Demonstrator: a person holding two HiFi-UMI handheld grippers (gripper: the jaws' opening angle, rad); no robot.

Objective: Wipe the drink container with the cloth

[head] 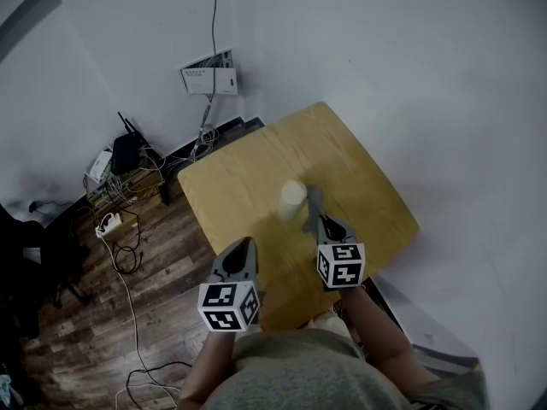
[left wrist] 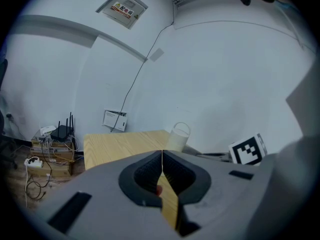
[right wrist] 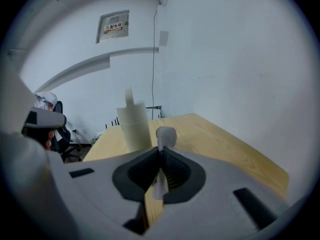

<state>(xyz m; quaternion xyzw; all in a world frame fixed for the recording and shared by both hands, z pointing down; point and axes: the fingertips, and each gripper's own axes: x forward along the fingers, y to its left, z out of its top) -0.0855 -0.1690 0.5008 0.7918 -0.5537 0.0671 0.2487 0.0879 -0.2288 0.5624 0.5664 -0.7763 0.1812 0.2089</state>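
1. Your right claw (head: 323,220) is clenched on the grey cloth (head: 313,202). In the right gripper view the jaws of this claw (right wrist: 161,156) pinch a fold of the cloth (right wrist: 165,135), and a rounded wad of it sticks up past the tips.
2. Your left claw (head: 244,244) is clenched too, with nothing in it. In the left gripper view its two jaws (left wrist: 162,156) meet in a straight line, with only the counter showing behind them.
3. The drink container (head: 292,196) is pale and stands upright near the middle of the wooden counter (head: 359,169). In the head view it is at about 11 o'clock from your right claw and 1 o'clock from your left claw.
4. The cloth sits just beside the container, on its 3 o'clock side. In the right gripper view a sliver of counter (right wrist: 225,144) shows between the container (right wrist: 135,126) and the cloth.
5. From the left gripper view, the container (left wrist: 178,136) has a thin loop handle arching over its top. It stands toward the far edge of the counter (left wrist: 115,144), with your right claw's marker cube (left wrist: 247,150) at 3 o'clock from it.
6. Off the counter, at 9 o'clock from it in the head view, a black router (head: 126,152) and a white power strip (head: 109,223) lie among loose cables on the wooden floor (head: 77,323). A small white wall box (head: 209,78) hangs at about 11 o'clock.
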